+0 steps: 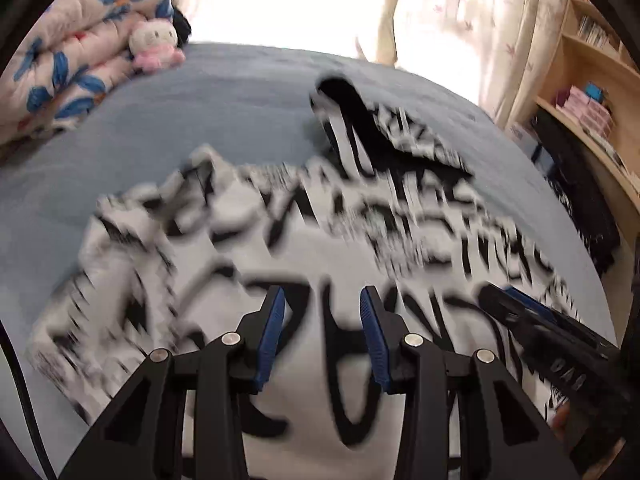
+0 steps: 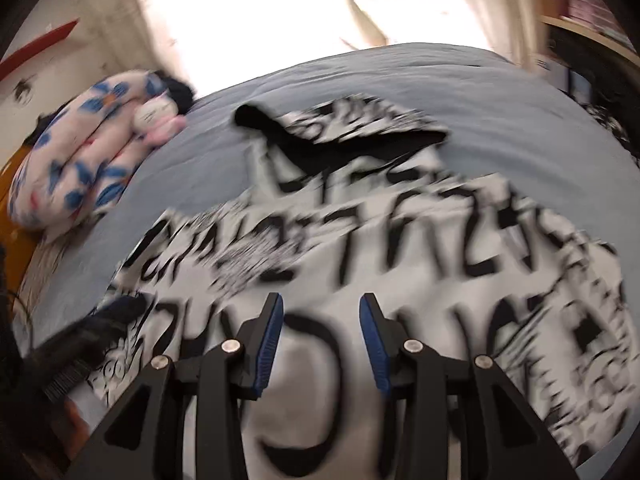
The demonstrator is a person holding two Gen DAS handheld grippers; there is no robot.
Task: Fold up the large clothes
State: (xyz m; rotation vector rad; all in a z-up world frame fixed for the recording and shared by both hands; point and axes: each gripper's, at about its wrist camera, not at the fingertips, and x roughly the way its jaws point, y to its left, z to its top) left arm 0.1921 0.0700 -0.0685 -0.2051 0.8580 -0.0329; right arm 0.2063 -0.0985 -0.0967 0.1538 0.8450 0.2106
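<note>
**Both grippers parted above the garment**

The left gripper (image 1: 322,300) and right gripper (image 2: 321,306) each stand spread with nothing between their blue pads. The white garment with bold black lettering (image 1: 304,248) lies directly beneath and ahead of both, on the grey-blue bedspread (image 1: 224,92).

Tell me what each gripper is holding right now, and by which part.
Nothing is held. The left gripper and the right gripper both stand open above the black-and-white printed garment on the bed, with no cloth between their pads.
</note>
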